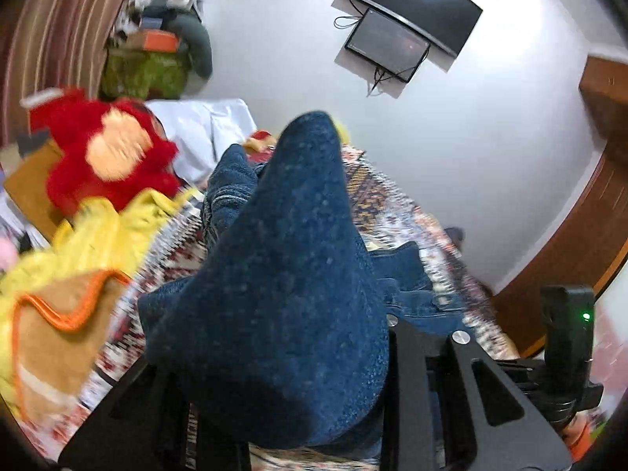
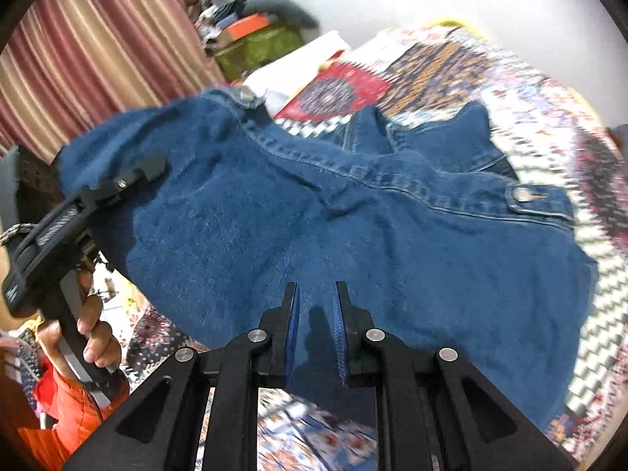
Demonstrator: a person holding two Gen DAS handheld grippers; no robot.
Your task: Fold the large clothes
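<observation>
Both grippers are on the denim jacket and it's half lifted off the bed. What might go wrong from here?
1. The left gripper pinches only an edge of the denim jacket; the heavy fabric may slip free.
2. The right gripper holds the hem while the collar end sags on the patterned bedspread, so the fold may come out crooked.
3. The yellow cloth lies close by and might get dragged along.

White wall [image 1: 274, 39] with dark screens [image 1: 416, 4], striped curtain [image 2: 78, 39], patterned bedspread [image 2: 451, 62].
</observation>
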